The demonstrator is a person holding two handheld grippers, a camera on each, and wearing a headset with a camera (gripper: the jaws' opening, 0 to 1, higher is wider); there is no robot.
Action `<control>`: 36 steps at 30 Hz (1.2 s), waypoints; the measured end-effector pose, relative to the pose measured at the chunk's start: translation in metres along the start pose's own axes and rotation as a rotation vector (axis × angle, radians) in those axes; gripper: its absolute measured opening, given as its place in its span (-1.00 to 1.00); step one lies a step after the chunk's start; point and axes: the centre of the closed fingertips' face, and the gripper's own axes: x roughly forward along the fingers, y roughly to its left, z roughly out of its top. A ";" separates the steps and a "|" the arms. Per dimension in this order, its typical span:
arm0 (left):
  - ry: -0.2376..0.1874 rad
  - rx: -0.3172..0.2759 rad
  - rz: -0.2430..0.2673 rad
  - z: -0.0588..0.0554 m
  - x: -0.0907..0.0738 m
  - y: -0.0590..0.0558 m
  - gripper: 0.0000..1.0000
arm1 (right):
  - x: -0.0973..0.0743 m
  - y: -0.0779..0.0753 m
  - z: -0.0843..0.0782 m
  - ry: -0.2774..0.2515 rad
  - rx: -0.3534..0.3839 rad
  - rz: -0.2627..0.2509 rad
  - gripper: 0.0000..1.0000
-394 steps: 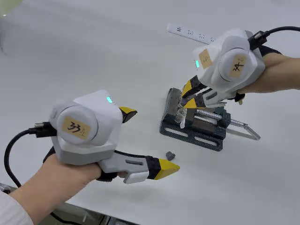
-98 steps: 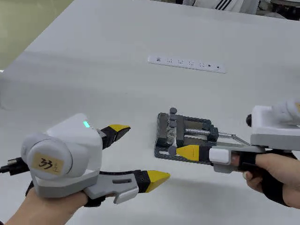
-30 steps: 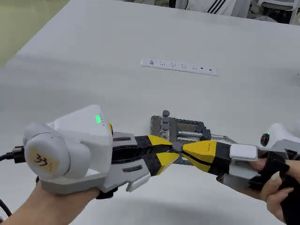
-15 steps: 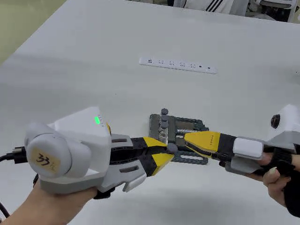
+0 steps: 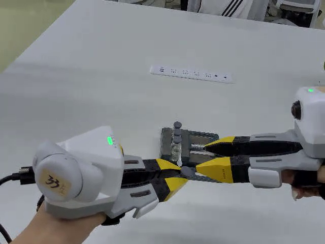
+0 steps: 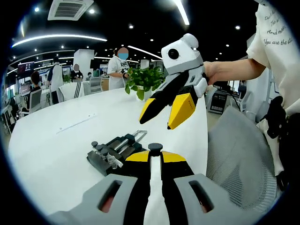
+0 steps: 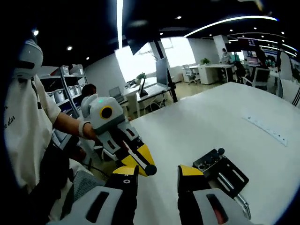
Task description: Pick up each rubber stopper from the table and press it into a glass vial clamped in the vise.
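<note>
Jaws of the left gripper point(image 5: 179, 174) are clamped on one rubber stopper point(image 5: 187, 171), pinched at the very tips and held clear of the surface point(image 5: 91, 76). The right gripper point(image 5: 201, 156) sits at 3 o'clock of it, jaws apart and empty, tips just beside the stopper; can't tell if they touch. The vise point(image 5: 195, 138) is at 12 o'clock of the stopper with a row of glass vials. The far ones look capped dark; the nearest vial point(image 5: 175, 151) looks clear and open, not certain. A power strip point(image 5: 192, 74) lies further out at 12 o'clock. My read: stopper picked, likely a hand-over or regrip, not pressed in yet. Next needs one firm hold, the stopper lined up over the open mouth, then a straight push down.
</note>
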 end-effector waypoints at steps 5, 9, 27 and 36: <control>0.014 0.011 -0.011 -0.003 0.002 -0.002 -0.93 | 0.004 0.006 -0.007 0.139 -0.200 0.034 -0.49; 0.019 0.024 -0.025 -0.004 0.003 -0.005 -0.93 | 0.006 0.013 -0.010 0.226 -0.313 0.084 -0.57; 0.035 0.028 -0.061 -0.012 0.007 -0.011 -0.93 | 0.018 0.021 -0.029 0.451 -0.579 0.169 -0.82; 0.046 0.039 -0.075 -0.014 0.008 -0.015 -0.93 | 0.019 0.025 -0.034 0.484 -0.603 0.195 -0.84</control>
